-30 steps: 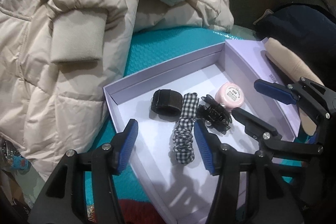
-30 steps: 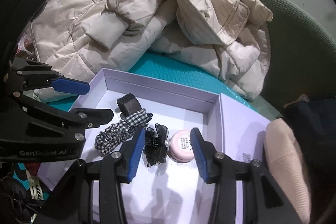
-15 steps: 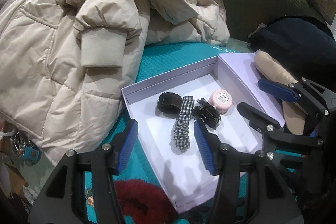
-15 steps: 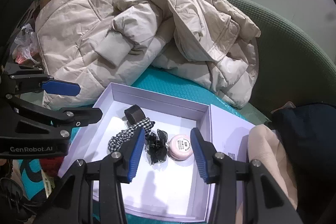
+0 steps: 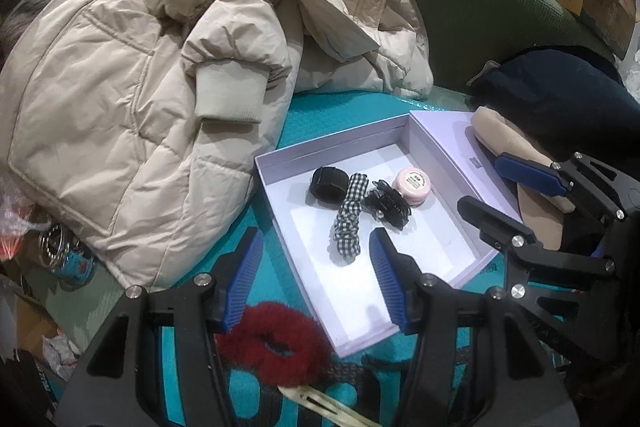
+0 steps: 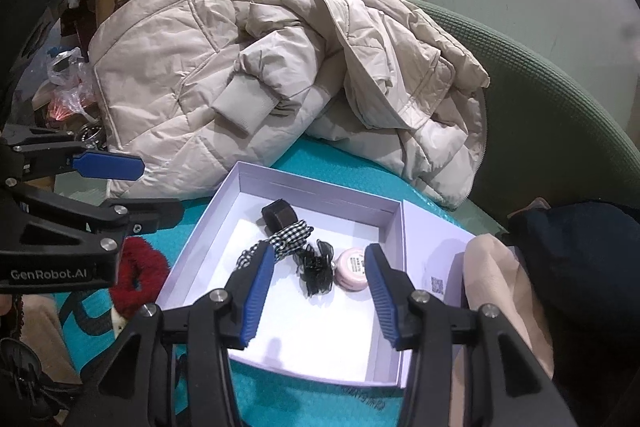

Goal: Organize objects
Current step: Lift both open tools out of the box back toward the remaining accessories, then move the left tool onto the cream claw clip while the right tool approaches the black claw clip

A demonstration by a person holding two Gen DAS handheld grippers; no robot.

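A lilac box [image 5: 280, 163] [image 6: 224, 195] lies open on the teal mat. Inside it lie a black band [image 5: 329, 183] [image 6: 278, 215], a checked scrunchie [image 5: 349, 215] [image 6: 289, 238], a black hair claw [image 5: 387, 205] [image 6: 316, 269] and a round pink jar [image 5: 412, 183] [image 6: 352, 269]. My left gripper [image 5: 316, 283] is open and empty above the box's near left corner. My right gripper [image 6: 320, 293] is open and empty, held above the box; it also shows in the left wrist view [image 5: 516, 187]. A red furry scrunchie [image 5: 276, 345] [image 6: 138, 273] and a cream hair clip [image 5: 324, 407] lie on the mat outside the box.
A beige puffer jacket [image 5: 140, 99] [image 6: 240, 83] is piled behind and left of the box. The box lid [image 5: 452, 139] [image 6: 436, 255] lies to the right, with beige cloth [image 6: 504, 287] and a dark garment [image 5: 560, 95] on it. A green chair back [image 6: 552, 99] curves behind.
Both grippers have pulled back and up from the box, so it looks smaller and farther. The red scrunchie and hair clip have come into view. Both stay open.
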